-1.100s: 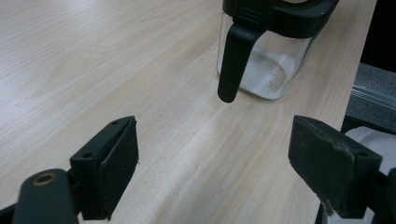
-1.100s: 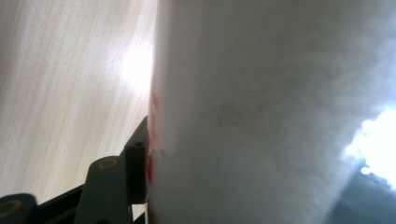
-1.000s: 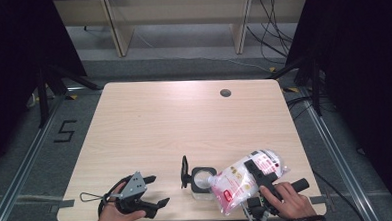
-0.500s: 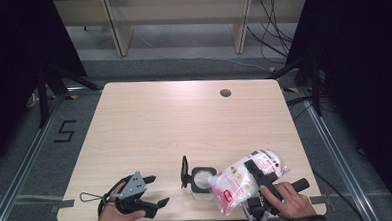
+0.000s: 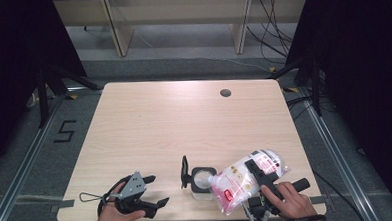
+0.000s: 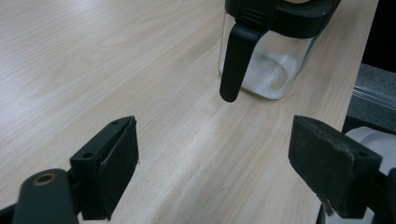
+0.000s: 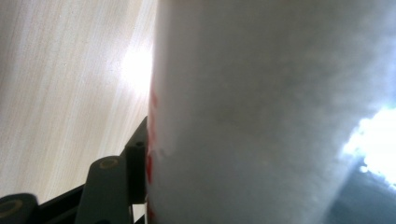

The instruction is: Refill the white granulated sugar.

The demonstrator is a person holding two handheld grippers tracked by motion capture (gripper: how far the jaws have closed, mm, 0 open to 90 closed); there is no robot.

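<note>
1. Near the front edge of the table [image 5: 184,116], w/ the jar [image 5: 203,181] as our landmark: it stands upright, glass body, black rim, lid flipped up on its left side.
2. Right of the jar, touching its rim, we see a white bag [image 5: 247,177] w/ red print, tilted so its lower corner points into the jar's mouth.
3. We see the right gripper [image 5: 261,180] pinching that bag around its middle; jaws held fairly wide by the bag's bulk. In the right gripper view the bag [image 7: 261,112] sits pressed against the one jaw we can see.
4. Left of the jar, well apart from it, the left gripper [image 5: 155,192] rests low over the table, jaws spread, nothing between them.
5. In the left gripper view the jar [image 6: 275,51] sits ahead of the jaws; we see some white powder at its bottom and the black lid tab hanging down its side.
</note>
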